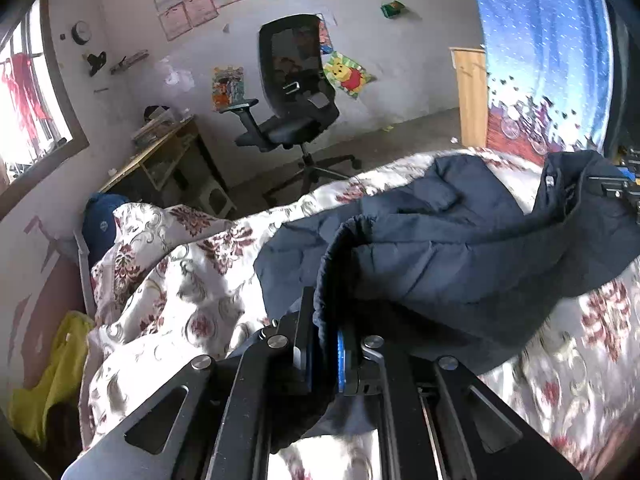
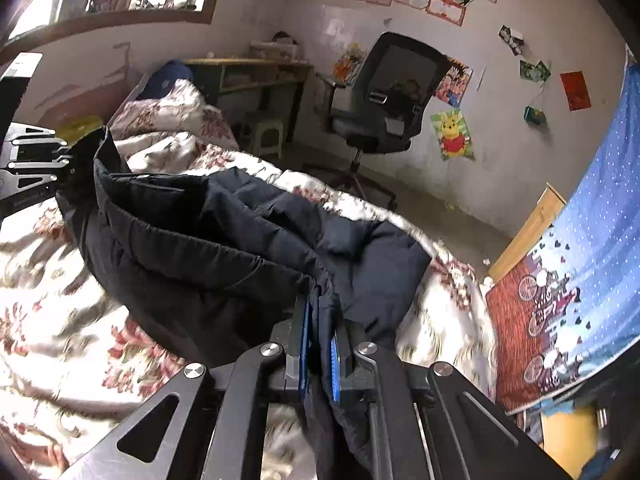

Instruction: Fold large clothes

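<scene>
The navy padded jacket (image 1: 460,240) lies partly on the floral quilt (image 1: 180,280) and is lifted along its near edge by 2 grippers. The left gripper (image 1: 324,344) points forward and slightly upward over the quilt, with its 2 fingers drawn nearly together on a gathered fold of the jacket's hem; fabric fills the narrow gap between the blue pads (image 1: 341,364), and loose cloth hangs below them. The right gripper (image 2: 319,354) takes a similar forward pose, its 2 fingers closed to a slim gap on another fold of the same jacket edge, with cloth draping down between the linkage bars. In the left wrist view, the right gripper's body appears at the far right of the jacket, at the raised corner. In the right wrist view, the left gripper's body appears at the far left of the jacket, against the lifted dark edge. Between the 2 held points the jacket sags in a shallow trough, and its far portion rests flat on the quilt. Beyond the jacket stands a black office chair (image 2: 384,96) on the floor, and a wooden desk (image 2: 256,76) stands left of the chair against the wall. A blue dotted curtain (image 2: 600,208) hangs to the right of the jacket.
</scene>
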### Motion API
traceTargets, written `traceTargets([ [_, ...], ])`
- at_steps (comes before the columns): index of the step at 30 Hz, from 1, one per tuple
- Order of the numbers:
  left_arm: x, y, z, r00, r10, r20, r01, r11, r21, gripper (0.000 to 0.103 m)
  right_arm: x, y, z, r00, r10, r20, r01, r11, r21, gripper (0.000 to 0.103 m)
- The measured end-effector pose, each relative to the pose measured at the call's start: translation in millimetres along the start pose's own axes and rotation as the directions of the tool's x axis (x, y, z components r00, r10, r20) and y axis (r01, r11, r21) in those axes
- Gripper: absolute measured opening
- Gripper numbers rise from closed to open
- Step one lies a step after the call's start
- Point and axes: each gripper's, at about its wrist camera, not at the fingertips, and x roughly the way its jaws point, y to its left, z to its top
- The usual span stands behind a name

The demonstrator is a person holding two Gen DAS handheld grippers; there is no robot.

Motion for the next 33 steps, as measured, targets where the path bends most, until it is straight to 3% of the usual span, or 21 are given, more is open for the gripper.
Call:
traceTargets([
  [10, 66.2, 20.1, 48.8, 0.999, 0.002, 0.038, 0.0, 0.999, -0.053, 0.006, 49.9, -46.8, 25.9, 0.996, -0.002, 0.088, -0.001, 1.0, 0.027, 0.007],
  [15, 76.9, 29.0, 52.9, 1.0, 0.013, 0.009, -0.012, 0.999, -0.037, 0.006, 70.2, -56.0, 41.7, 0.994, 0.004, 0.107, -0.01, 0.998, 0.056, 0.007],
  [25, 109.7, 40.3, 57.0, 0.999, 0.019, -0.027, -0.021, 0.995, -0.098, 0.006, 117.9, -57.7, 69.1, 0.992, 0.038, 0.117, -0.047, 0.996, 0.073, 0.005],
  [33, 171.4, 50.5, 53.8, 0.999, 0.044, -0.022, -0.047, 0.975, -0.219, 0.005, 178.8, -63.2, 76.5, 0.991, 0.044, 0.127, -0.053, 0.996, 0.067, 0.004],
])
